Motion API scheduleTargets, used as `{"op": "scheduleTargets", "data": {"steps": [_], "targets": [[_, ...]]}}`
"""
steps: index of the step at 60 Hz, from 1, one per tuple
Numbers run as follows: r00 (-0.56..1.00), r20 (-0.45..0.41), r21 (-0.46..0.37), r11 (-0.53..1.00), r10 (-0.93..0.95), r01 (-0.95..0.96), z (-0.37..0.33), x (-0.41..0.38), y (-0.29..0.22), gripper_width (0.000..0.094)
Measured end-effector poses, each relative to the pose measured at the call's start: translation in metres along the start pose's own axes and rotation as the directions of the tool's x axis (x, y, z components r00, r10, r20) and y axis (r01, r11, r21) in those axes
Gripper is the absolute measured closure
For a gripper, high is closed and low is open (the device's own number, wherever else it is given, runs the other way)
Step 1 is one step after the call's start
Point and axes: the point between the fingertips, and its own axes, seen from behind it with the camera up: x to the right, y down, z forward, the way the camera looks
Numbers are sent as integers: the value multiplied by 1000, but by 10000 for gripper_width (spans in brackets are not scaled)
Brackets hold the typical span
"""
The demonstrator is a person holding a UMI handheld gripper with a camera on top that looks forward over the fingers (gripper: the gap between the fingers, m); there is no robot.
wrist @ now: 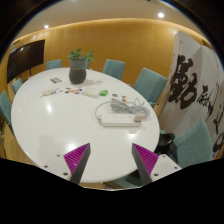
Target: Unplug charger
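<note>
Claw open above the near edge of a round white counter (50, 125), holding nothing.

Teal chairs (150, 84) ring the counter's far and right edges, with a banner of black brushwork (190, 85) beyond them. A potted plant (78, 67) stands near the far edge. A white power strip (118, 118) with the charger and cables (127, 104) lies toward the right edge, well ahead of the claw (112, 160), nothing between. Small items (62, 92) lie beside the plant.
</note>
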Motion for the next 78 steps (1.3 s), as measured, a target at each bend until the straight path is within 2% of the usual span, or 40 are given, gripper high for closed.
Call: {"op": "scheduleTargets", "data": {"steps": [9,17,28,34,38,40,41,42,46,52,61,66,68,71,74,78], "targets": [[997,-36,64,996,64,-61,93,77,-15,66],[994,-15,142,984,108,-105,176,118,-45,69],[993,-3,161,980,120,-118,271,145,-67,105],[989,7,141,979,146,-146,303,147,-61,272],[988,19,142,978,155,-156,311,147,-62,467],[989,12,148,977,150,-150,313,151,-62,543],[990,14,153,978,140,-140,313,150,-63,542],[992,28,156,979,126,-129,313,146,-65,603],[993,28,144,983,115,-118,313,146,-62,638],[995,37,136,986,89,-93,314,145,-64,749],[994,40,103,989,98,-102,310,145,-68,782],[996,29,390,916,89,-93,242,163,-184,785],[996,35,472,878,76,-84,210,173,-241,786],[995,49,575,812,91,-103,165,185,-286,786],[992,55,623,772,116,-125,140,209,-315,781],[986,59,628,762,156,-158,135,240,-322,776]]}}
